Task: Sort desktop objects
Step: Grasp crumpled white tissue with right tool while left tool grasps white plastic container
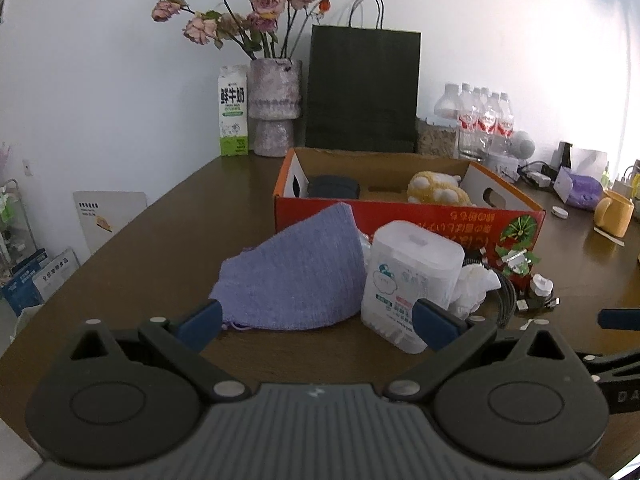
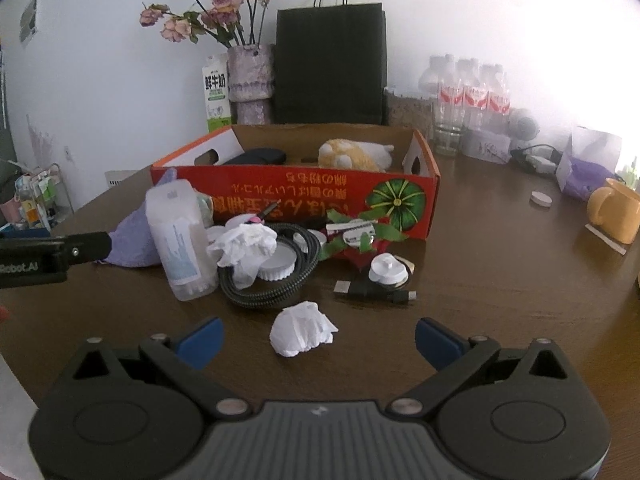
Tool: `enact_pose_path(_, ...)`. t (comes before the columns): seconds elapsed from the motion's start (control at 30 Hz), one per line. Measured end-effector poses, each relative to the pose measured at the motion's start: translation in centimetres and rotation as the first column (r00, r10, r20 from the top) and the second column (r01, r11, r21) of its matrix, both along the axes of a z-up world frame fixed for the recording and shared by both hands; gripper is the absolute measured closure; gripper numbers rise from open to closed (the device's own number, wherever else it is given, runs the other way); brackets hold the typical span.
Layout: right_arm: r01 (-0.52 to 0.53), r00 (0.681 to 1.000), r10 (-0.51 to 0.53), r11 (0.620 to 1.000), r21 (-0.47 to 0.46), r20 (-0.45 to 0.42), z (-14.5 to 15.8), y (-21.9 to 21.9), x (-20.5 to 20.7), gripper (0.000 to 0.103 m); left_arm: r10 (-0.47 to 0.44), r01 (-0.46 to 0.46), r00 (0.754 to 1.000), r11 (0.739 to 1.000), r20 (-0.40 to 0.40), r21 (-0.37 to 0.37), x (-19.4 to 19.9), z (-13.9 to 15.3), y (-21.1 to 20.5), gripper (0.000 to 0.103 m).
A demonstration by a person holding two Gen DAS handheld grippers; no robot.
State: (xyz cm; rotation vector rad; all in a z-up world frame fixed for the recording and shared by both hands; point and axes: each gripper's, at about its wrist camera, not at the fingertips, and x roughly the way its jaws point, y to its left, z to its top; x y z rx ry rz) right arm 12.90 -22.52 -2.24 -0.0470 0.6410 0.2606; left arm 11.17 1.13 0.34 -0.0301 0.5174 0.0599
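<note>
An open red cardboard box (image 1: 404,220) (image 2: 296,196) holds a yellow plush toy (image 1: 436,192) (image 2: 356,154) and a dark case (image 2: 256,156). In front of it lie a purple knitted cloth (image 1: 296,276) (image 2: 134,236), a white cotton-swab box (image 1: 408,280) (image 2: 180,240), crumpled tissues (image 2: 302,328) (image 2: 246,244), a coiled black cable (image 2: 272,280), a white cap (image 2: 388,268) and a USB adapter (image 2: 372,292). My left gripper (image 1: 318,322) stands open just short of the cloth and swab box. My right gripper (image 2: 318,338) is open with the near tissue between its blue fingertips.
At the back stand a vase of dried roses (image 1: 274,108), a milk carton (image 1: 233,112), a black paper bag (image 1: 362,88) and water bottles (image 2: 472,96). A yellow mug (image 2: 614,210) and purple tissue pack (image 2: 588,172) sit right. The table edge curves at left.
</note>
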Motion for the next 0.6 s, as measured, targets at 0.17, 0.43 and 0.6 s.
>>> enact_pose_path(0.17,-0.014,0.999,0.014,1.000,-0.012,-0.032,-1.0,0.4,1.0,0.011,-0.040,0.041,0.999,0.999,-0.015,0.010,0.9,-0.5,-0.6,0.000)
enact_pose_path(0.43,-0.035,0.998,0.034,0.999,-0.027,-0.043,-1.4,1.0,2.3,0.032,-0.095,0.095,0.995,0.995,-0.022,0.024,2.5,-1.1,-2.2,0.000)
enact_pose_path(0.6,-0.052,0.997,0.050,0.998,-0.033,-0.052,-1.7,1.3,2.6,0.047,-0.128,0.128,0.992,0.991,-0.025,0.029,3.5,-1.3,-2.7,0.000)
